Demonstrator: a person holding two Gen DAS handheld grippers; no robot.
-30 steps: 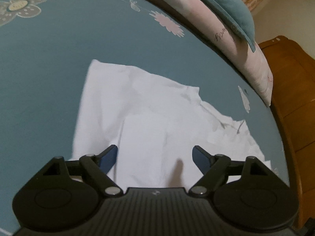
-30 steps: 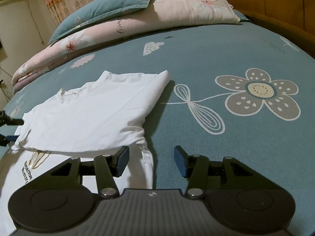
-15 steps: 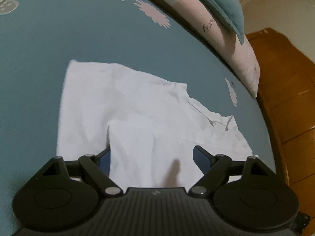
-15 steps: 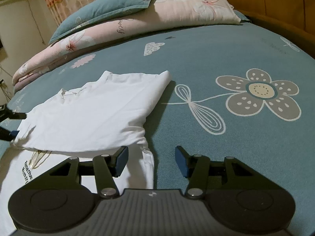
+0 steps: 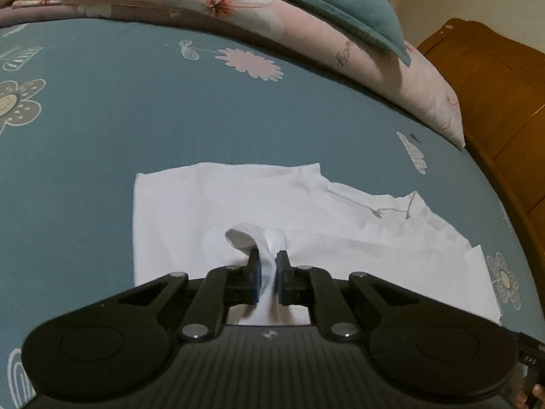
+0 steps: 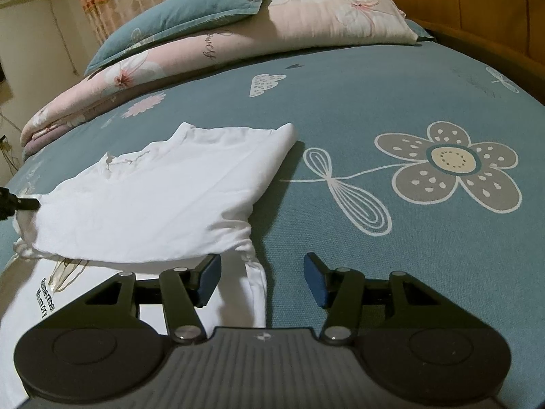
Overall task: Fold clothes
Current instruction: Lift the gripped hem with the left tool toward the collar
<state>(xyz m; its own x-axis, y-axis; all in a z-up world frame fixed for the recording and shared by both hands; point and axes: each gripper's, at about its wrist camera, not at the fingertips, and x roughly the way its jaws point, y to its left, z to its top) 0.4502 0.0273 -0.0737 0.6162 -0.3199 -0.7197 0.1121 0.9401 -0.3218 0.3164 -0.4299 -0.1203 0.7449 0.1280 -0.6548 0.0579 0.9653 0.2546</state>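
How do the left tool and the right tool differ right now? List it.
1. The left tool is shut on a pinch of the white shirt; the right tool stands open and holds nothing.
2. The left tool sits over the shirt's cloth; the right tool straddles the shirt's edge, one finger over white cloth, the other over the blue sheet.
Shared: both have black bodies, blue pads, and point low across the bed.

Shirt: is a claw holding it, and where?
Yes. The left claw is shut on a pinched fold at the near edge of the white shirt. The right claw is open and holds nothing.
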